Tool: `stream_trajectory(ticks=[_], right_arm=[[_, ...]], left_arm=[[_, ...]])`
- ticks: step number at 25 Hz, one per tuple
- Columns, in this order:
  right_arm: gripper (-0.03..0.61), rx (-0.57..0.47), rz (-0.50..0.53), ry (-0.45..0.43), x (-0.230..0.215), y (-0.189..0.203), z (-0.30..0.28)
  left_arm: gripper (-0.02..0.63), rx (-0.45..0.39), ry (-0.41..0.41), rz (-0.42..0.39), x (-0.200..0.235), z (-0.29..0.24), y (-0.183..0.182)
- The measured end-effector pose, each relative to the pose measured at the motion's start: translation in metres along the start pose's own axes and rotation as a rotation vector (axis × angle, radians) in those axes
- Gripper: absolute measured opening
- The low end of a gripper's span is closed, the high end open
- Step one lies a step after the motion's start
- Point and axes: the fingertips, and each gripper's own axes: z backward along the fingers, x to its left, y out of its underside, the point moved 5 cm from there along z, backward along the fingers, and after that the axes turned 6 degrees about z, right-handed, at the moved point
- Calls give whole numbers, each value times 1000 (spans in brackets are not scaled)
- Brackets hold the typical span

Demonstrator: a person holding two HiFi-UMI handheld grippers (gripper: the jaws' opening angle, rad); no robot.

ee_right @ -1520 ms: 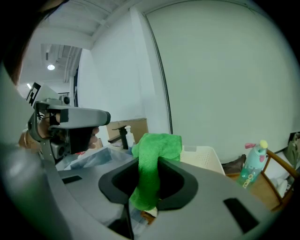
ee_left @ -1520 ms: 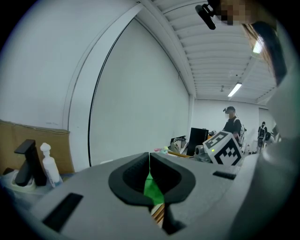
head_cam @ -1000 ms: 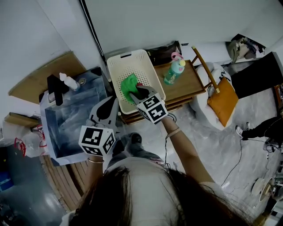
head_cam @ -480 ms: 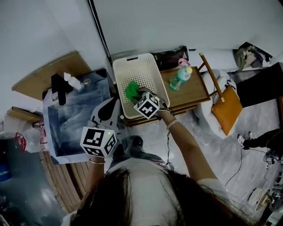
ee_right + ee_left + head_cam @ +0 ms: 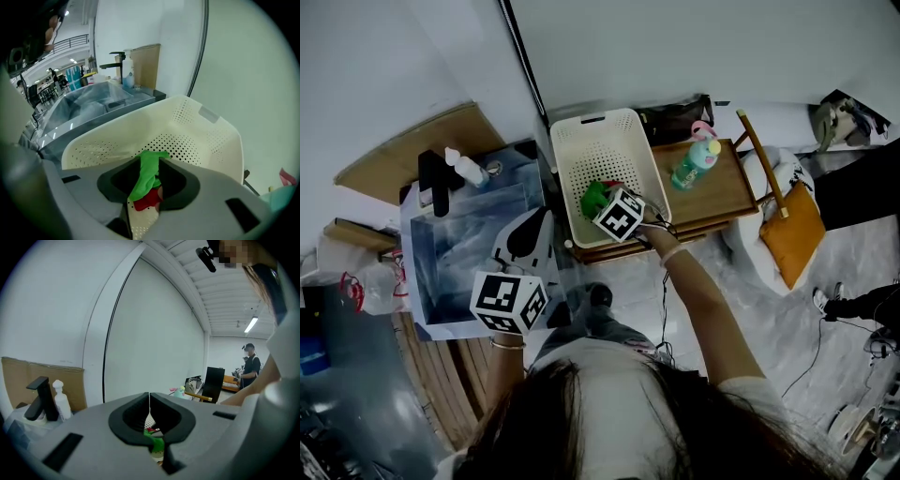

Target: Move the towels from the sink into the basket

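- Green towel point(image 5: 147, 171): found inside the basket point(image 5: 206, 136), toward its near end, hung upright between the jaws of the right gripper point(image 5: 143, 187).
- Red item point(image 5: 149, 200): lay on the basket floor, just under the green towel and touching it. What it was could not be made out.
- Right gripper: was lowered into the basket from the near side. Its jaws were opening, with the towel between them.
- Basket: cream, perforated, with a handle slot at its far end. It was set on the left end of the wooden stand point(image 5: 727, 192), just beside the sink point(image 5: 422, 272).
- Left gripper point(image 5: 149, 404): was held near the person, over the right edge of the sink. Its fingers were closed together, tip against tip, with nothing between them.
- Sink: was seen left of the basket. A black faucet point(image 5: 439, 183) and a white bottle point(image 5: 467, 169) stood at its far edge.
- Green bottle point(image 5: 694, 164): stood upright near the far edge of the wooden stand, apart from the basket.
- Orange bag point(image 5: 792, 230): was seen beyond the right end of the stand.
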Motion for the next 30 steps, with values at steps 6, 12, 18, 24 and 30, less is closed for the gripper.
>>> stream_trajectory(ticks=[6,12,18,24,30], right_arm=[[135,-103,-123,89,-2,-8,28],[86,-202,-204,179,4,-16,62],[64,-296,-248,256,23,-24,100],[49,-366,-276,305,48,-32,134],[46,-446,-284,351,68,-43,170]], left_arm=[[9,6,-1,-6,1,7,3],[9,-14,0,-20,-2,22,-1],[9,-28,5,-31,-6,42,-2],[9,-58,15,-44,-10,65,-6],[9,-70,20,-59,-11,88,-6]])
